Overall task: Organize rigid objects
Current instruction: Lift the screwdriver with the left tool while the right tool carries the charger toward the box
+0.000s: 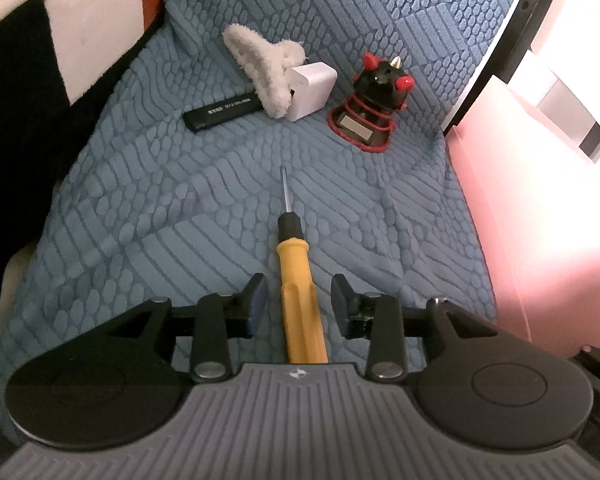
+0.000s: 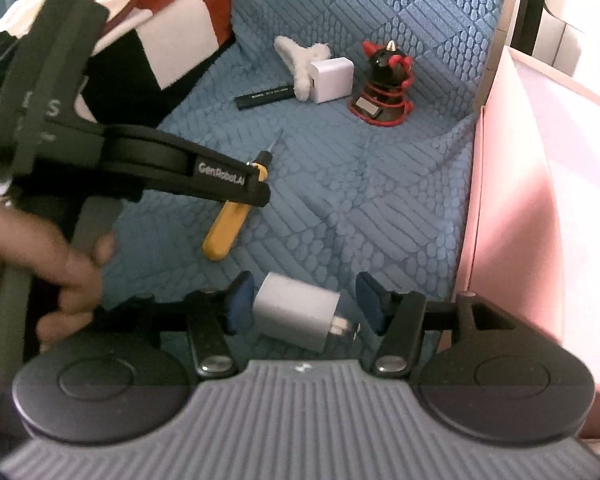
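left gripper (image 1: 299,304) stood with jaws apart astride the yellow screwdriver (image 1: 300,280), pads clear of its handle; right gripper (image 2: 305,300) likewise apart around a white plug adapter (image 2: 296,308), not pressing. both lay on the blue quilt (image 1: 140,200). screwdriver looked light, stiff, slick plastic; best taken mid-handle. its butt was hidden under the gripper body. farther off: black stick (image 1: 224,110), label unreadable, fluffy hair claw (image 1: 260,64), white cube charger (image 1: 312,90), red-and-black figurine (image 1: 374,104).
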`<state>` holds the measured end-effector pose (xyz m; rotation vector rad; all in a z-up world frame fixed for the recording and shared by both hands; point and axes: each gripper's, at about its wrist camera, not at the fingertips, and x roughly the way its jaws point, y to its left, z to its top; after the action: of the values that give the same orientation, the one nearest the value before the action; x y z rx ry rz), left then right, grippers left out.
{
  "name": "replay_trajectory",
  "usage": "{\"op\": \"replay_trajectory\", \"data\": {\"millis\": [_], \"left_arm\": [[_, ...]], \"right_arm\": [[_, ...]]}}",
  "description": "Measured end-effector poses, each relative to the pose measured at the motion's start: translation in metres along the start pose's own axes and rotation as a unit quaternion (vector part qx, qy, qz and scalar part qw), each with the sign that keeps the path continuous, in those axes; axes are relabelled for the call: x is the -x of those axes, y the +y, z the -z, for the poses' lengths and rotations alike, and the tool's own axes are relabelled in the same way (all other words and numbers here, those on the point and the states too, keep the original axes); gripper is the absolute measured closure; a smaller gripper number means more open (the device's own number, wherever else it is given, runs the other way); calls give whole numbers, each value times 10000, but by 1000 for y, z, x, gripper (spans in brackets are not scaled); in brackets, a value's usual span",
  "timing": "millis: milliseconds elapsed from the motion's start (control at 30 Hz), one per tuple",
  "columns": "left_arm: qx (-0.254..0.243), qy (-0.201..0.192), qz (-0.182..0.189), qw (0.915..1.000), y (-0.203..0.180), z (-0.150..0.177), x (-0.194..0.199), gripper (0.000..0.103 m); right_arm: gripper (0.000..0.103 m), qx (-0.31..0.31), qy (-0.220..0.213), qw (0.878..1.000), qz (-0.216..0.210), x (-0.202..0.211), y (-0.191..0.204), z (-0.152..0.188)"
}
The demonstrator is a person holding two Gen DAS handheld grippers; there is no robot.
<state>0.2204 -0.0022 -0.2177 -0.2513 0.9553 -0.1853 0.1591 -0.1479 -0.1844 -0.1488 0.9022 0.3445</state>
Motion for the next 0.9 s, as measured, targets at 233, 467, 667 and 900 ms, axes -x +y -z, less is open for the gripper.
{"op": "replay_trajectory", "data": {"millis": [233,467,667,900], "left_arm": [[-70,-48,-45,10000,-2,-3,-5,62],[-345,-174,-209,9990,-9,-3,-10,72],[-433,-168,-321,9984,-13,-4,-12,81],[118,-84,18,9999,-4,-4,3,82]], "right_arm": [[36,200,90,9998,5,-5,5,9],[53,148,7,9999,40,-8,7,11],[53,107,-35,9995,282,-14,13,10],[53,-273,-120,9987,417,-10,4,3]]}}
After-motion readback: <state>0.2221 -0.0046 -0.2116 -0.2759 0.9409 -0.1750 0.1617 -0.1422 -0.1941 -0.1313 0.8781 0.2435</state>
